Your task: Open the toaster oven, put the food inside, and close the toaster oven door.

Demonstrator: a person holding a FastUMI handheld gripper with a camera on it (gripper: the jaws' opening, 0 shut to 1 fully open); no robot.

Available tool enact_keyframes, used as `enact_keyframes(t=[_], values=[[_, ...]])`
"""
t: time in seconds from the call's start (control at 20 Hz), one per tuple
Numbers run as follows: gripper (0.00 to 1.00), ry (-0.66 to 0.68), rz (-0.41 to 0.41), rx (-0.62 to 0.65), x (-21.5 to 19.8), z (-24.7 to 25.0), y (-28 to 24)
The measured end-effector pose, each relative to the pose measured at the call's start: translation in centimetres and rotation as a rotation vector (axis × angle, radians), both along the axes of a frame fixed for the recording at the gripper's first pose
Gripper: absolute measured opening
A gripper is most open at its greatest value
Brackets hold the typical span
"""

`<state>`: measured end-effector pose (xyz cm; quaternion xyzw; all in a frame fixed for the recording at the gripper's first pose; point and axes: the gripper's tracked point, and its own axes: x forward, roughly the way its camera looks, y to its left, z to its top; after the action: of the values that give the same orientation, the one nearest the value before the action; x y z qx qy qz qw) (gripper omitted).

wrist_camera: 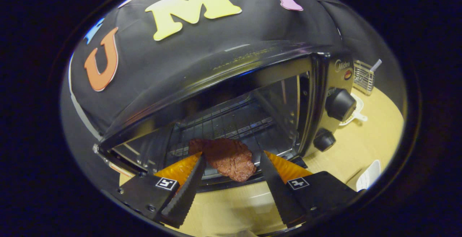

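Note:
A brown piece of cooked meat (227,159) hangs between my fingertips at the mouth of the toaster oven (252,85). My gripper (231,154) is shut on the meat, one finger pressing each side. The meat's far end reaches over the front of the wire rack (223,125). Its near end droops over the oven's lower front edge. The oven cavity stands open, black and shiny, with its rack and side walls showing. Two black knobs (339,104) sit on the control panel to the right of the opening.
The oven stands on a light wooden table (361,146). To the right of it lie a white dish (355,116) and a small wire basket (362,76); another white object (370,175) is nearer, beside my right finger. Black cloth hangs behind.

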<state>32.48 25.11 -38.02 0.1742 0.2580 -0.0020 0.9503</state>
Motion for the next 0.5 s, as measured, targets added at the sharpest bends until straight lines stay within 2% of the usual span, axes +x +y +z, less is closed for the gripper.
enact_keyframes(t=[0.25, 0.5], values=[[0.96, -0.031, 0.119, -0.112, -3.9, 2.7, -0.1], [0.97, -0.019, 0.199, -0.176, -9.0, 4.7, -2.0]])
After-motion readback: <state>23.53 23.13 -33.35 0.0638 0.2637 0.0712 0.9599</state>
